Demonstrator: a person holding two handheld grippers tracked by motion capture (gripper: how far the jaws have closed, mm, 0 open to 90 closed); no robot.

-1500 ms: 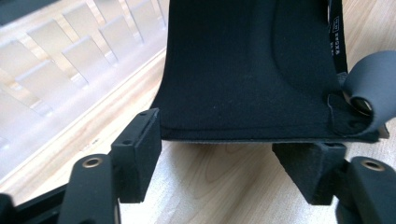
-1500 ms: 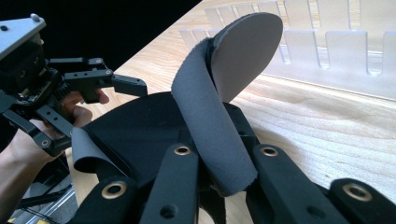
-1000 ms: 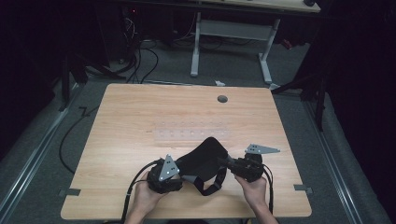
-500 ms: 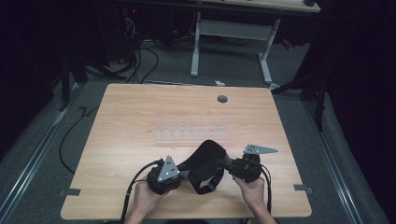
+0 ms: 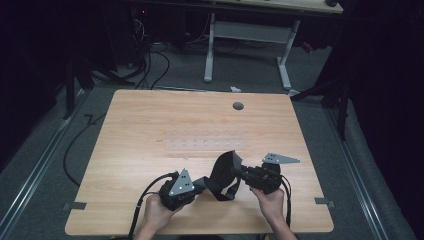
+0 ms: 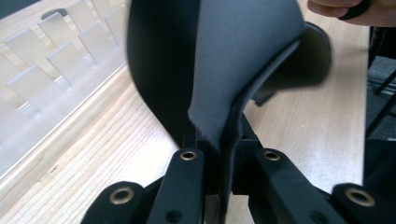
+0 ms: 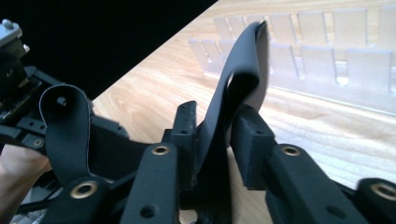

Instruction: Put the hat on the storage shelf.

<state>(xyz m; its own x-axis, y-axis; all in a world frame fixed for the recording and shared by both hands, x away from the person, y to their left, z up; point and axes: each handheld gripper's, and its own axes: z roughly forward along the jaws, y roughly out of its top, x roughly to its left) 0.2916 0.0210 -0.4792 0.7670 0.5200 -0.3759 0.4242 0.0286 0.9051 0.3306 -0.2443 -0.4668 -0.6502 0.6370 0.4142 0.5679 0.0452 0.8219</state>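
A black, floppy piece of fabric (image 5: 223,171) arches up between my two grippers near the table's front edge. My left gripper (image 5: 201,185) is shut on its lower edge; in the left gripper view the jaws have just closed and the pads (image 6: 189,161) pinch the grey-backed fabric (image 6: 243,56) at the left gripper (image 6: 217,151). My right gripper (image 5: 239,174) points left at the other end. Its jaws have just been opening: in the right gripper view the right gripper (image 7: 215,128) stands parted, with the fabric strip (image 7: 243,60) still standing between the pads.
A clear plastic slotted rack (image 5: 205,144) lies flat mid-table just beyond the grippers, also seen as the rack (image 6: 46,70) and the rack (image 7: 327,51). The wooden table (image 5: 150,120) has a grey cable hole (image 5: 238,106) at the back. Cables trail off its front edge.
Both hands stay near the front edge. The fabric hump between the grippers has drawn narrower and more upright.
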